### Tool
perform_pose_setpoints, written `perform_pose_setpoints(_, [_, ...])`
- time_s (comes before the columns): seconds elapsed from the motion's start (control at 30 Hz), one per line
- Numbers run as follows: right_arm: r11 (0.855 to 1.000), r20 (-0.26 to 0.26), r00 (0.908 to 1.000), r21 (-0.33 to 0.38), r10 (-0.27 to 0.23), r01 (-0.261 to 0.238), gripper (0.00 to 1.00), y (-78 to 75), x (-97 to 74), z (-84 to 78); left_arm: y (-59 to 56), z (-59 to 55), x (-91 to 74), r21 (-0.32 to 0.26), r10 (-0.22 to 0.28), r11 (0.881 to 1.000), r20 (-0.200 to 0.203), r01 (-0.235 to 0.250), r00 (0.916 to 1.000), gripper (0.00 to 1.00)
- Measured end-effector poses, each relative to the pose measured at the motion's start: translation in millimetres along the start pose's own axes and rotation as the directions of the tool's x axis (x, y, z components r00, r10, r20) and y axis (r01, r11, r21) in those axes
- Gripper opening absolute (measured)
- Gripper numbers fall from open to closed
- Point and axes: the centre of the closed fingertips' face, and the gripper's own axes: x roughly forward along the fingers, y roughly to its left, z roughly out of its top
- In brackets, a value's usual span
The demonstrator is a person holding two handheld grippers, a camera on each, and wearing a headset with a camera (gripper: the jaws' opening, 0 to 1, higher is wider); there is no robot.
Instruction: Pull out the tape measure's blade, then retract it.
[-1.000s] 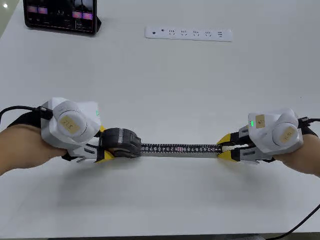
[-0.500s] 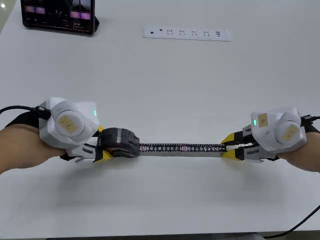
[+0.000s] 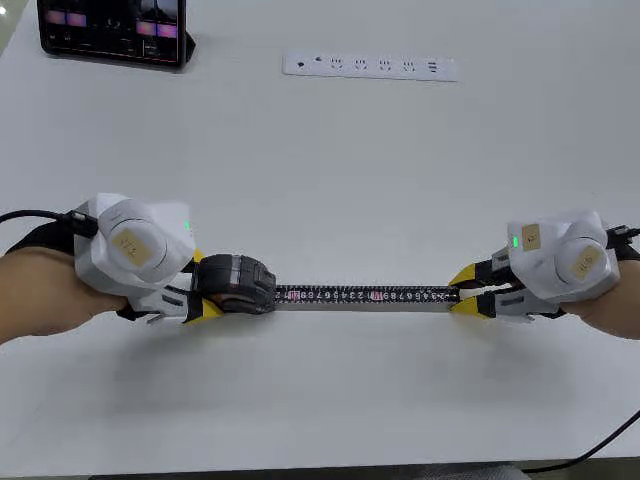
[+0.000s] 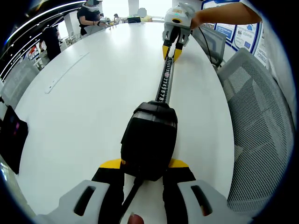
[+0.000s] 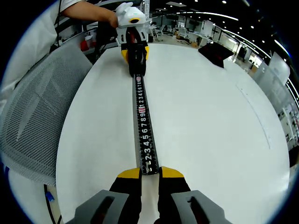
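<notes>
The black tape measure case (image 3: 236, 283) lies on the white table, and my left gripper (image 3: 205, 287) is shut on it; up close the case (image 4: 149, 139) sits between the yellow-tipped jaws. Its numbered blade (image 3: 365, 296) runs out level to the right just above the tabletop. My right gripper (image 3: 466, 289) is shut on the blade's end hook. In the right gripper view the blade (image 5: 144, 133) stretches from my right gripper (image 5: 149, 174) away to the case (image 5: 135, 56). The left gripper view shows the blade (image 4: 166, 81) reaching the right gripper (image 4: 172, 50).
A white power strip (image 3: 369, 67) lies at the far middle of the table, and a dark tablet with a lit screen (image 3: 112, 30) stands at the far left. A mesh chair (image 4: 261, 135) stands by the near table edge. Cables trail from both grippers.
My right gripper has drawn farther right with the blade's end, so more blade is out of the case. The left gripper and the case have stayed almost still.
</notes>
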Motion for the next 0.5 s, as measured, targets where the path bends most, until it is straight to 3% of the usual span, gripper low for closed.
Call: perform_pose_setpoints(0.5, [1.000, -0.032, 0.9995, 0.011, -0.004, 0.005, 0.08, -0.3, -9.7, -14.5, -1.0, 0.3, -0.5, 0.000, -0.001, 1.000, -0.004, 0.001, 1.0000, 0.26])
